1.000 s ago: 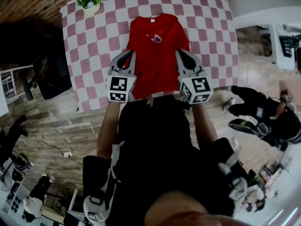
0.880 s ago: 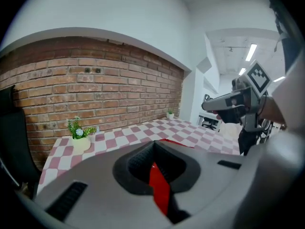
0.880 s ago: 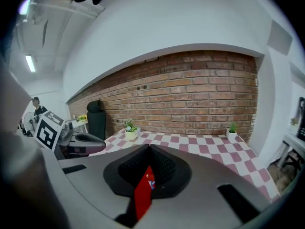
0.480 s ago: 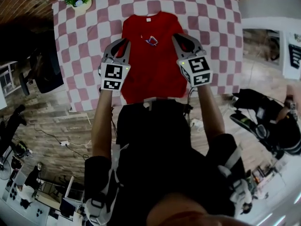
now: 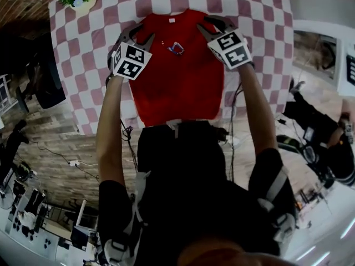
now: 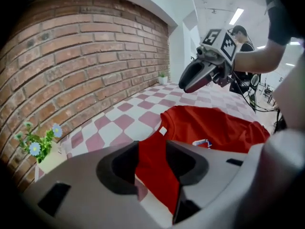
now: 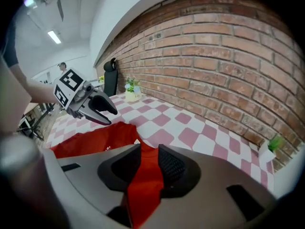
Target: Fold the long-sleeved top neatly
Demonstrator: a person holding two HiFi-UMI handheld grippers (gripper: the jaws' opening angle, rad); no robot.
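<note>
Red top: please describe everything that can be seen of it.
The red top is of soft, matt cloth, with a white neck label and a small chest print. It lies flat, front up, collar away from the person, on the checked tablecloth. No sleeve lies spread out. The left gripper and right gripper are at its shoulders; their fingers have just been opening, with red cloth showing between them, not pinched.
</note>
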